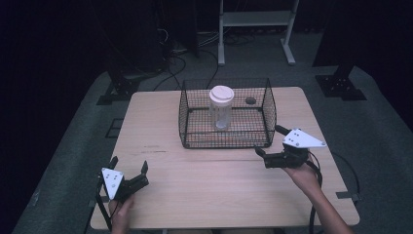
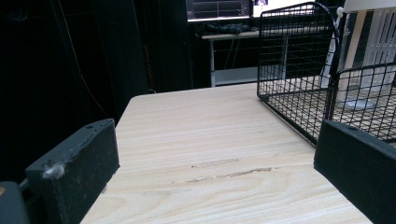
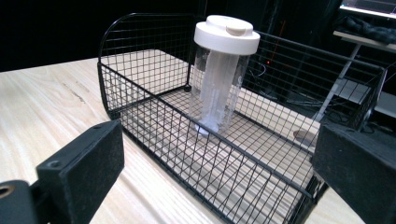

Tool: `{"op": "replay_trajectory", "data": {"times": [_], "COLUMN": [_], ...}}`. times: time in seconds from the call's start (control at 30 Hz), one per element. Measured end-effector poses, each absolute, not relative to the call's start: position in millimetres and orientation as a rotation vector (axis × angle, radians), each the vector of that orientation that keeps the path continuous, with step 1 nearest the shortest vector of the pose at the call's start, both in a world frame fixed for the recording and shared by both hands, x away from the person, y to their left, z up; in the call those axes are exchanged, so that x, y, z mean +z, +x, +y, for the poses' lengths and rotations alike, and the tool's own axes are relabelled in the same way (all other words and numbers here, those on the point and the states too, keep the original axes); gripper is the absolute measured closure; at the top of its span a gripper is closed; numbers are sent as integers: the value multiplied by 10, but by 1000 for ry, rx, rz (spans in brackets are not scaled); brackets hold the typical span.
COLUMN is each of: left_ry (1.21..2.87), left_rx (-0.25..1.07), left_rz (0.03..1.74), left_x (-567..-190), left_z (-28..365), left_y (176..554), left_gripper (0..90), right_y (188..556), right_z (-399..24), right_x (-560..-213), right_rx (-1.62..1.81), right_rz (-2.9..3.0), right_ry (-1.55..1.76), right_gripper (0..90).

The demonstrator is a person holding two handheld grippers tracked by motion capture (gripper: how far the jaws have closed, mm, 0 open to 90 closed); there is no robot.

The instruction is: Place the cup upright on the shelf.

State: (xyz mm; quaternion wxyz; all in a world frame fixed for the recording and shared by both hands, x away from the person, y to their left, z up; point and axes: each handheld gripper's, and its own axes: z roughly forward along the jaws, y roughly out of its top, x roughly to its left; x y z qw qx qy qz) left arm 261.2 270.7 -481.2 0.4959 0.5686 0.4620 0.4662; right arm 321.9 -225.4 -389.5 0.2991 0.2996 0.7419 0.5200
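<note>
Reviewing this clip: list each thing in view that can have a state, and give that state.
Clear jar: upright inside the basket, white lid on.
Wire basket: upright on the table, open at the top.
Small dark disc: lying flat on the basket floor.
Left gripper: open, fingers apart, holding nothing.
Right gripper: open, empty, pointed at the basket.

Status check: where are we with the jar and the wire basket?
Looks done: the clear plastic jar with a white lid stands upright inside the black wire basket on the light wooden table. In hand: nothing. The left claw is open near the table's front left, and the right claw is open just outside the basket's front right corner. Left: probably reaching in for the jar, or backing off.
</note>
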Motion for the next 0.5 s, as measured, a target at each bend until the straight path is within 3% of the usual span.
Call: {"op": "replay_trajectory", "data": {"times": [0.5], "left_ry": [1378], "left_rx": [1130], "left_rz": [1120], "left_x": [-4812], "left_z": [2706], "left_y": [2612], "left_gripper": [0], "right_y": [3032], "right_z": [-2462], "right_x": [-4027], "right_rx": [1383], "right_rz": [1925], "right_ry": [844], "right_gripper": [15]}}
